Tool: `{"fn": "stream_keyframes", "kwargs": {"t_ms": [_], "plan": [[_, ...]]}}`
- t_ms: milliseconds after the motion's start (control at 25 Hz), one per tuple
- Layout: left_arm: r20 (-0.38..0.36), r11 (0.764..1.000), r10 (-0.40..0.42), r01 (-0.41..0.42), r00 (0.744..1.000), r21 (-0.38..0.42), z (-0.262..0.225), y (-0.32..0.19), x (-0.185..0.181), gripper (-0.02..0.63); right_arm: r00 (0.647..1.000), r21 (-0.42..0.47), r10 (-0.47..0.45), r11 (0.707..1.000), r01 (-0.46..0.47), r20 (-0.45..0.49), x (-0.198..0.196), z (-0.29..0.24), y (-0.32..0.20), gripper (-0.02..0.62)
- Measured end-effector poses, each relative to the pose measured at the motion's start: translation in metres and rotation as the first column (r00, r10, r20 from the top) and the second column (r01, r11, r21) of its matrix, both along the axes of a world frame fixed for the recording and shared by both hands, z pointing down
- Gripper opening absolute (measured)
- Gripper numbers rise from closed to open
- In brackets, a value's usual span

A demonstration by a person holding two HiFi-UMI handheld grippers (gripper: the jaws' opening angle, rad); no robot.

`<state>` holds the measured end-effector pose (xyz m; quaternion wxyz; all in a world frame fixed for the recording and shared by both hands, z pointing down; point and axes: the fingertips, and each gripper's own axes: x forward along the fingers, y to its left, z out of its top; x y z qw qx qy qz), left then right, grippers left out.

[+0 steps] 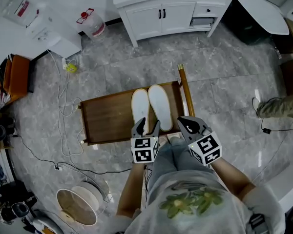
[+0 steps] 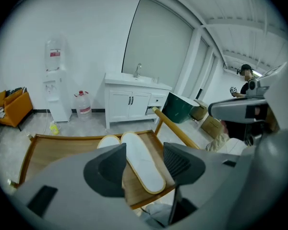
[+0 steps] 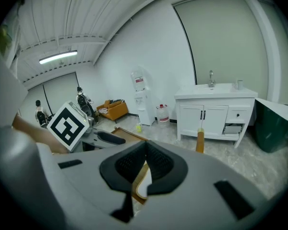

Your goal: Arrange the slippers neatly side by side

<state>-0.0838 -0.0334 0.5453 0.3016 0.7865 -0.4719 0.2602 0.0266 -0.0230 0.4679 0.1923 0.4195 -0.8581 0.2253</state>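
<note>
Centrally in the head view, the low wooden table carries two white slippers lying just beside each other at its right end. Below them, the left gripper gapes wide and empty, and the right gripper is closed on nothing.

Two slippers: the left slipper and the right slipper. One wooden bench. Two hand-held grippers: the left hand-held gripper and the right hand-held gripper. Two marker cubes, the left cube and the right cube. One white vanity cabinet with two doors and one tap. One water dispenser. Two water jugs: the floor jug and the dispenser jug. One orange sofa. One green bin.
</note>
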Motion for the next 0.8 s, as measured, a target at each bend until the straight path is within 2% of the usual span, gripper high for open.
{"fn": "stream_keyframes", "kwargs": {"t_ms": [200, 320, 400, 600, 800], "plan": [[0.005, 0.991, -0.031, 0.03, 1.0, 0.129, -0.043, 0.004, -0.007, 0.22, 1.0, 0.041, -0.002, 0.999, 0.002, 0.007, -0.003, -0.018, 0.007, 0.006], [0.011, 0.981, -0.046, 0.043, 0.999, 0.191, -0.065, 0.009, -0.012, 0.182, 1.0, 0.063, -0.008, 0.998, 0.007, 0.013, -0.007, -0.026, 0.014, 0.006], [0.011, 0.973, -0.048, 0.045, 0.999, 0.225, -0.078, 0.016, -0.014, 0.13, 1.0, 0.076, -0.011, 0.997, 0.01, 0.017, -0.009, -0.033, 0.02, 0.006], [0.019, 0.965, -0.051, 0.044, 0.999, 0.257, -0.1, 0.028, -0.017, 0.033, 0.999, 0.098, -0.033, 0.995, 0.029, 0.036, -0.018, -0.047, 0.031, 0.006], [-0.012, 0.968, -0.038, 0.04, 0.999, 0.249, -0.109, 0.037, -0.014, 0.017, 0.998, 0.125, -0.038, 0.992, 0.031, 0.052, -0.02, -0.058, 0.037, 0.006]]}}
